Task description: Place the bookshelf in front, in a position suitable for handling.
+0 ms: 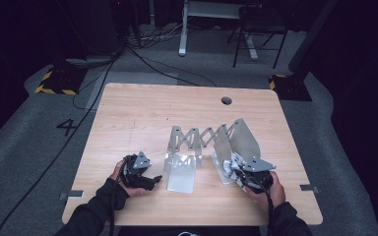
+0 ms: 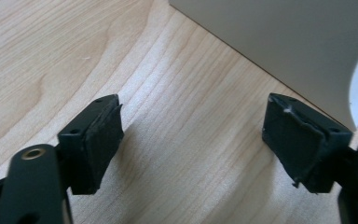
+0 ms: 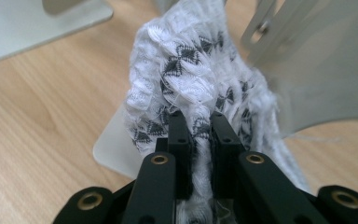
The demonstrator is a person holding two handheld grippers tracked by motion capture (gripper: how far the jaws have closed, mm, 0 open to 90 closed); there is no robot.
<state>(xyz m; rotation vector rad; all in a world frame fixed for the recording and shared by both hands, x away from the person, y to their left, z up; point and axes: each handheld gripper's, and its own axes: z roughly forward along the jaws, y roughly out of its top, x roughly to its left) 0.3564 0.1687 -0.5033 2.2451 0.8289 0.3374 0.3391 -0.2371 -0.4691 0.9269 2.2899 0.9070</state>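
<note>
The right claw (image 3: 196,140) is clamped on a white knitted cloth with small black diamond motifs (image 3: 191,74), bunched against the right-hand upright plate (image 1: 241,140) of a grey sheet-metal expanding rack with scissor links (image 1: 199,137), on the pale wooden bench (image 1: 142,108). The cloth lies directly ahead of that claw, its length running away along the jaws. The left claw (image 2: 191,140) stands apart, gripping nothing, low over bare bench, well apart from the cloth and just beside the rack's left base plate (image 1: 181,177). The right hand is clearly nearer. The cloth looks soft, ribbed and crumpled.
</note>
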